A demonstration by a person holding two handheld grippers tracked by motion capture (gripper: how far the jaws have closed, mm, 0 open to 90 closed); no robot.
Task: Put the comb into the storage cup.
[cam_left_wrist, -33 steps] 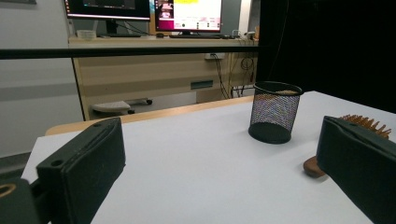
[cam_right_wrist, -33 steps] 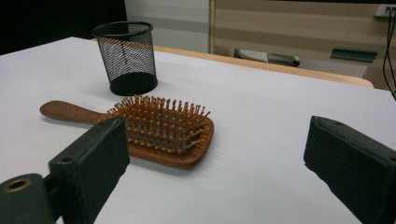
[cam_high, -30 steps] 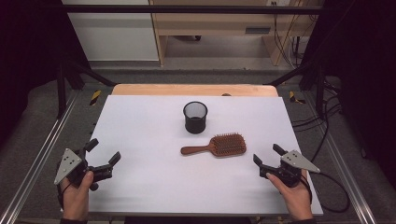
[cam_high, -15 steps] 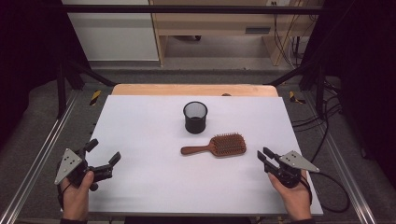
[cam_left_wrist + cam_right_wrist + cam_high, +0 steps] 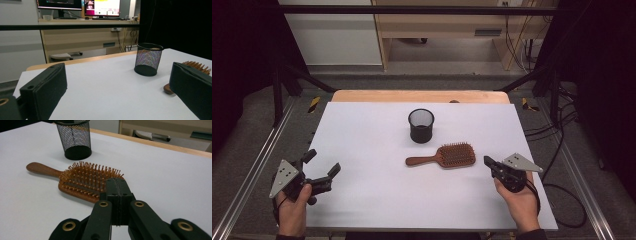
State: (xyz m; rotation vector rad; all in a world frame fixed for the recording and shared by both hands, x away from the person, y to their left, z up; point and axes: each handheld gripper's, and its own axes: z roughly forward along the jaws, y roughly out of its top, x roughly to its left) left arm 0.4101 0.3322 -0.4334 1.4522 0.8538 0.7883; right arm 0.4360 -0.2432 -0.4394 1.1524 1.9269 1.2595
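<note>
Left gripper (image 5: 321, 169): jaws wide open, holding nothing, at the left edge of the white table (image 5: 362, 145).
Mesh cup (image 5: 421, 125): upright, just behind the hairbrush.
Hairbrush (image 5: 443, 156): lies flat, bristles up, handle pointing left.
Right gripper (image 5: 487, 161): jaws have just closed together, nothing between them, just right of the hairbrush.

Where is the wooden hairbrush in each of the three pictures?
High view: the hairbrush lies mid-table, right of centre, its handle pointing left, in front of the mesh cup.
Left gripper view: its bristles peek over the jaw at the right edge.
Right gripper view: it lies across the middle, just beyond the shut jaws.
Shared landmark: the black mesh cup, standing just beyond the brush in every view.
</note>
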